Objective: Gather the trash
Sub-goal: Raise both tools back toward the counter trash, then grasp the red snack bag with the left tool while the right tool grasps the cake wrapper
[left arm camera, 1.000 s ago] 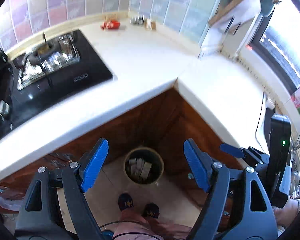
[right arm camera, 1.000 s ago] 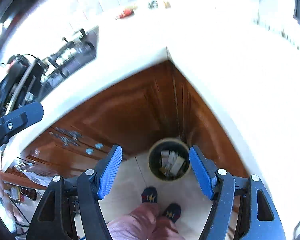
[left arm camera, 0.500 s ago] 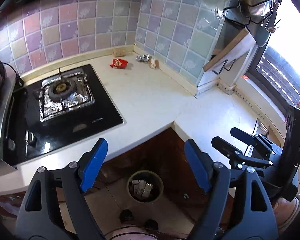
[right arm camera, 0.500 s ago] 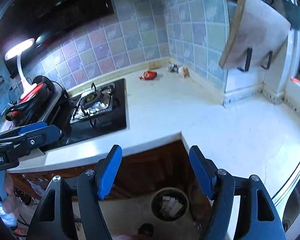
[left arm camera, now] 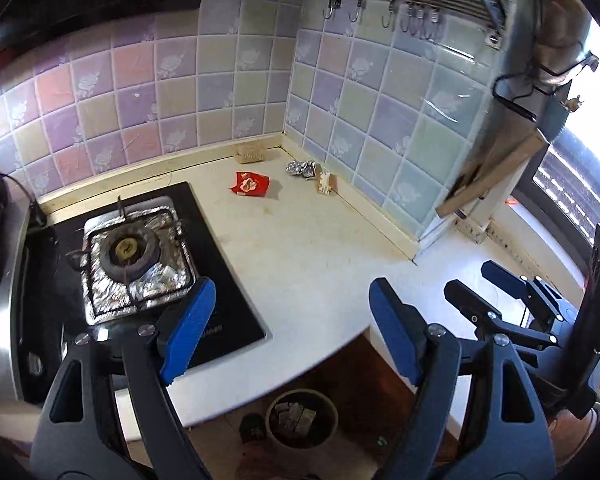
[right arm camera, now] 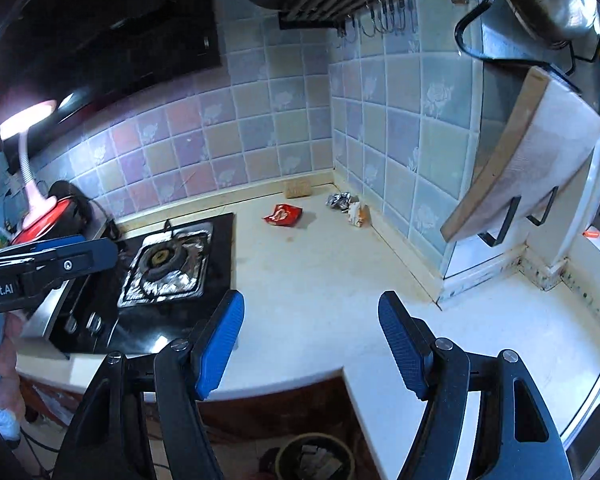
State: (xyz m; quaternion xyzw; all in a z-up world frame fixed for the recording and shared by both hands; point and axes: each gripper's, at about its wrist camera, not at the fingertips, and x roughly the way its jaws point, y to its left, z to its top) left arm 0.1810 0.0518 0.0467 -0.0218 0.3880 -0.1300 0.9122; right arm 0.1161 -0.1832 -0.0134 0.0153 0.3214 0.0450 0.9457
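Grippers released above the kitchen counter, nothing between the blue pads.

Left gripper (left arm camera: 290,320) and right gripper (right arm camera: 310,340) stand spread wide over the pale counter (left arm camera: 300,248). Far back near the tiled corner lie a flat red wrapper (left arm camera: 250,184), long axis across the counter, crumpled foil (left arm camera: 301,169) and a small tan packet (left arm camera: 325,182); the round bin (left arm camera: 302,420) sits on the floor below.

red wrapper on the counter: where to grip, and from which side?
The red wrapper lies nearly flat on the counter, clear of the other scraps. Probably best from above: jaws straddling its crumpled, raised near edge, pinching across the narrow width. Both the left gripper and the right gripper are open and empty.
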